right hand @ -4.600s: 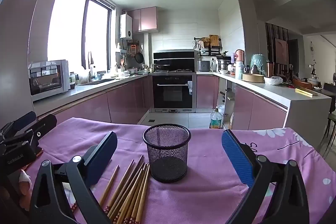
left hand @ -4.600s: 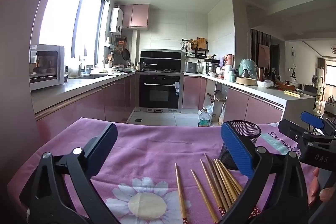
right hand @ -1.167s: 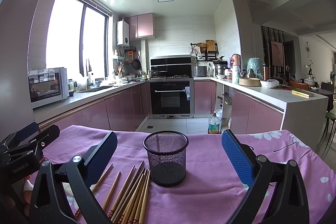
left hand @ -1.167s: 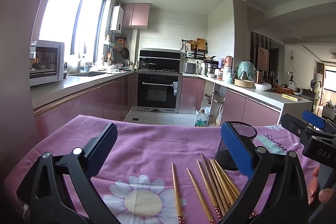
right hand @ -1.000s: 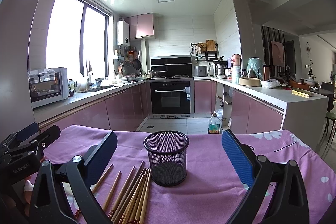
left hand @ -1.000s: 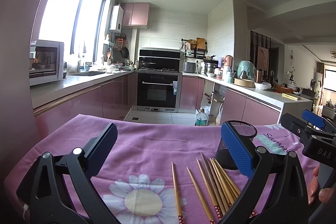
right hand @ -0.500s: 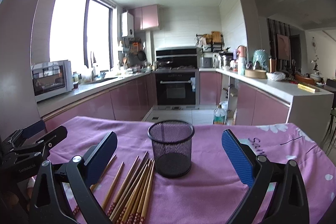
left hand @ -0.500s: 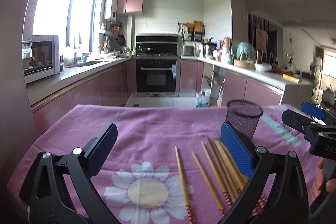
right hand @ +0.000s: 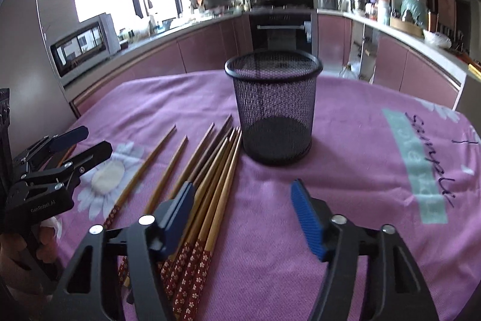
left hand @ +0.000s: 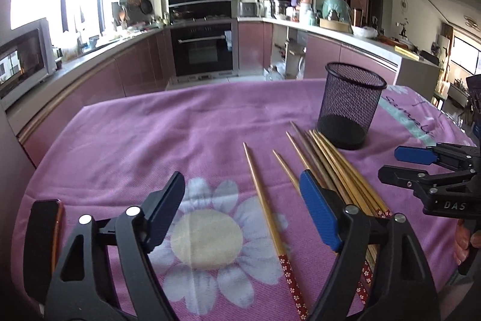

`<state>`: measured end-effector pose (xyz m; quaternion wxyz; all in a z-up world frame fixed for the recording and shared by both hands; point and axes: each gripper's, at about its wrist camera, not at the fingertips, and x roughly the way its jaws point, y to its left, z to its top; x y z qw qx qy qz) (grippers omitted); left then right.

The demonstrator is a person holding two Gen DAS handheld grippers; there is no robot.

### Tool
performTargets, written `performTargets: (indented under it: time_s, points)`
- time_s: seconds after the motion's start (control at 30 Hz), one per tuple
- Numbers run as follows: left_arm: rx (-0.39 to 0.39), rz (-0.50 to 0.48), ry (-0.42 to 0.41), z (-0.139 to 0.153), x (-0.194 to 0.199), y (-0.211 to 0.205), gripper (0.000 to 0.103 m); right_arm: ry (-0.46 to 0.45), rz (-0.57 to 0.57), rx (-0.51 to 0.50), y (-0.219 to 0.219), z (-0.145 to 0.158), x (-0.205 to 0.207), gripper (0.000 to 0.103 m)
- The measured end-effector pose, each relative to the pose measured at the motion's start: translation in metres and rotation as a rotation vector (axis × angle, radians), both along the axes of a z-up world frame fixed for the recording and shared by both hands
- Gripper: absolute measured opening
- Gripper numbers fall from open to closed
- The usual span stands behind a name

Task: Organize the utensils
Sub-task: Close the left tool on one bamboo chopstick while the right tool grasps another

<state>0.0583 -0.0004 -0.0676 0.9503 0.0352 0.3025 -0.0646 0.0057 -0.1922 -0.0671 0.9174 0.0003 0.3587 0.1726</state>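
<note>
Both grippers hang tilted down over the table's pink flowered cloth (left hand: 126, 140), each with its jaws apart and closing, and neither set of pads presses on anything. Between the left gripper (left hand: 240, 206) jaws lies a single chopstick (left hand: 264, 200), apart from the rest, its patterned red end nearest the gripper. The main bundle of chopsticks (right hand: 210, 185) fans out just past the left gripper's right-hand jaw and under the right gripper's left-hand jaw, tips pointing toward the black mesh cup (right hand: 275, 107). Only bare cloth shows between the jaws of the right gripper (right hand: 240, 215). The cup stands upright straight ahead of them, beyond the fingertips, just beside the chopstick tips.
</note>
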Motion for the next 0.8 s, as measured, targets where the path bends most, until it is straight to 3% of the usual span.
performTargets:
  time_s: [0.17,0.47,0.8]
  points:
    - [0.004,-0.044,0.085,-0.015,0.014,-0.009,0.063,0.084,0.027,-0.015,0.006,-0.016,0.006,0.041]
    - [-0.016,-0.089,0.175,-0.027,0.025,-0.017,0.040,0.133,0.039,-0.030,0.014,-0.023,0.015,0.033]
    - [-0.013,-0.131,0.258,-0.039,0.038,-0.023,0.029,0.151,0.034,-0.083,0.023,-0.023,0.029,0.026]
